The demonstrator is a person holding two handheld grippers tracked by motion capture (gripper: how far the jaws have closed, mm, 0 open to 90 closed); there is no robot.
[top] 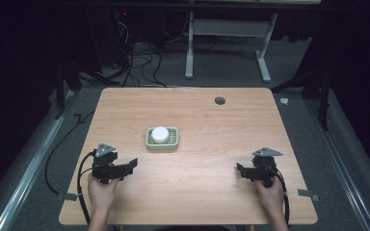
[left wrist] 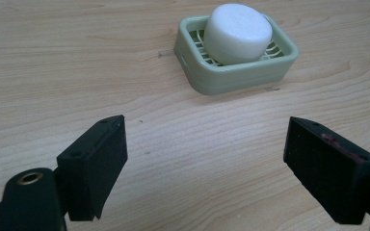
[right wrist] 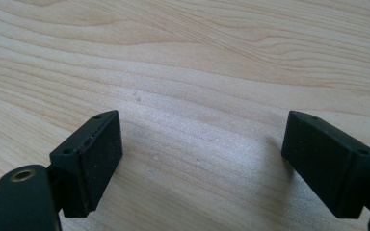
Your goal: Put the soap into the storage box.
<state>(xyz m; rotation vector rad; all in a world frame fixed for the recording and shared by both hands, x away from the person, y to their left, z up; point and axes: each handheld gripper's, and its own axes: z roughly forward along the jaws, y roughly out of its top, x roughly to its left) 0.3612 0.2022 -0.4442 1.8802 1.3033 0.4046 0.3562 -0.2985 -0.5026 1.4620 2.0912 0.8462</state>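
Note:
A pale green soap dish (top: 173, 142) lies near the middle of the wooden table (top: 188, 192), and a round white soap bar (top: 160, 134) rests in it. The left gripper view has the dish (left wrist: 236, 77) and the soap (left wrist: 238, 32) ahead, up and to the right of the jaws. My left gripper (top: 131, 167) is held at the table's front left, open and holding nothing (left wrist: 204, 159). At the front right, my right gripper (top: 241, 171) is open over bare wood (right wrist: 202, 154).
A dark round cable hole (top: 219, 100) sits near the table's far edge. Beyond the table stand a white desk frame (top: 226, 43) and tangled cables (top: 139, 57) on grey carpet. Metal rails run along both sides of the floor.

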